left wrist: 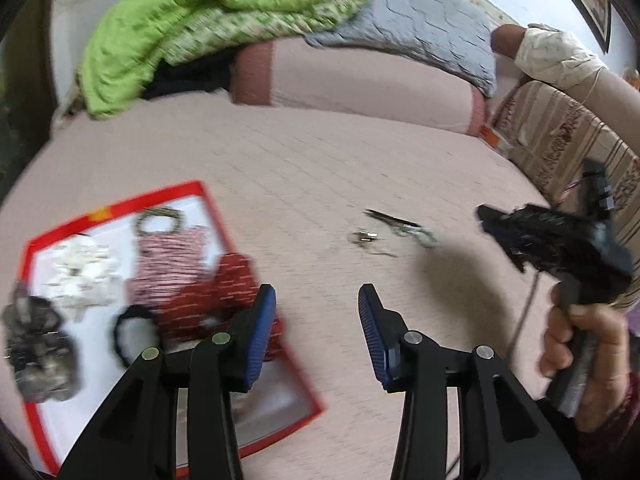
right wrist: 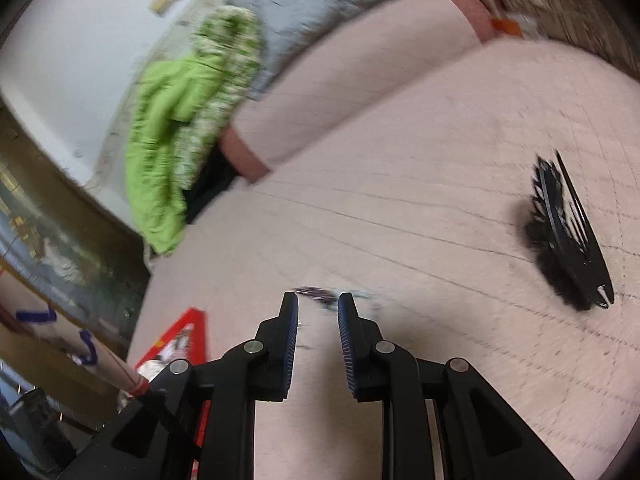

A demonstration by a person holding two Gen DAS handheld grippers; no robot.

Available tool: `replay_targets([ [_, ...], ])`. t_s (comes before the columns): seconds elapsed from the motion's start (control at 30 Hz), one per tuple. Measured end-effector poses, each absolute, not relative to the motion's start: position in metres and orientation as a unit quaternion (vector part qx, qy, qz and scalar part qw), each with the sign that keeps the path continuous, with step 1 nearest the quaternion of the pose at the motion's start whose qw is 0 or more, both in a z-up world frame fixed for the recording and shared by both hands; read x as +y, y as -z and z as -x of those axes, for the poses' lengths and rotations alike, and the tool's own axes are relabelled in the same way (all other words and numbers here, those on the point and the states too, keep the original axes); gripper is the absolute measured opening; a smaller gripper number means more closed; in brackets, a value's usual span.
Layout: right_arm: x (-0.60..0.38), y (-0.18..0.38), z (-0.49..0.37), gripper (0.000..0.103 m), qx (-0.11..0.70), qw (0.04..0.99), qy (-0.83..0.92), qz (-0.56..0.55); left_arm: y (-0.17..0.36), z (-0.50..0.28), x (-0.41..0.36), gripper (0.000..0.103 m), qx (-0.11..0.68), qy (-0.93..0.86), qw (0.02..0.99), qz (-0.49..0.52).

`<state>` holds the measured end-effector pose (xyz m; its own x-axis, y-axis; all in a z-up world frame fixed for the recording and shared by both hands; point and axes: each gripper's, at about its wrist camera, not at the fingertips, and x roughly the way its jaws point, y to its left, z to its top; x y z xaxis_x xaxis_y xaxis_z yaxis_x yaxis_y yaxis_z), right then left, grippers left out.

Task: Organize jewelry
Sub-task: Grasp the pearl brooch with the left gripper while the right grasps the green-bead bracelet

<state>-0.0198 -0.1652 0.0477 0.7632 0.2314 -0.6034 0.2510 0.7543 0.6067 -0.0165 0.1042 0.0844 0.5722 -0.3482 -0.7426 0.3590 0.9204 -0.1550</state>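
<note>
A red-rimmed white tray point(left wrist: 120, 206) lies on the pink bed at the left, holding scrunchies, a red striped pouch point(left wrist: 172, 264), a black hair tie point(left wrist: 134, 334) and a grey furry piece point(left wrist: 38, 350). Small metal jewelry pieces point(left wrist: 394, 232) lie loose on the bed ahead. My left gripper point(left wrist: 318, 334) is open and empty beside the tray's right edge. My right gripper point(right wrist: 318, 344) is open and empty, with blurred jewelry point(right wrist: 324, 295) just beyond its tips. It also shows in the left wrist view point(left wrist: 560, 240), held in a hand. A black hair clip point(right wrist: 568, 236) lies at the right.
A pink bolster point(left wrist: 360, 76) lies across the far side of the bed, with a green blanket point(left wrist: 192, 20) and a grey quilt point(left wrist: 420, 28) on it. A striped sofa arm point(left wrist: 568, 140) is at the right. The tray's corner point(right wrist: 188, 328) shows in the right wrist view.
</note>
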Motion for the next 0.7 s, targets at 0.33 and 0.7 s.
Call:
replay_targets([
  [0.33,-0.169,-0.016,-0.033,0.030,0.427,0.862,0.002,-0.273,-0.060,-0.026,0.070,0.042,0.468,0.214,0.857,0.027],
  [0.7,-0.139,0.001,-0.058,0.005,0.476,0.876,0.016,-0.073,-0.044,-0.059,0.031,0.042,0.487,0.223,0.845,0.010],
])
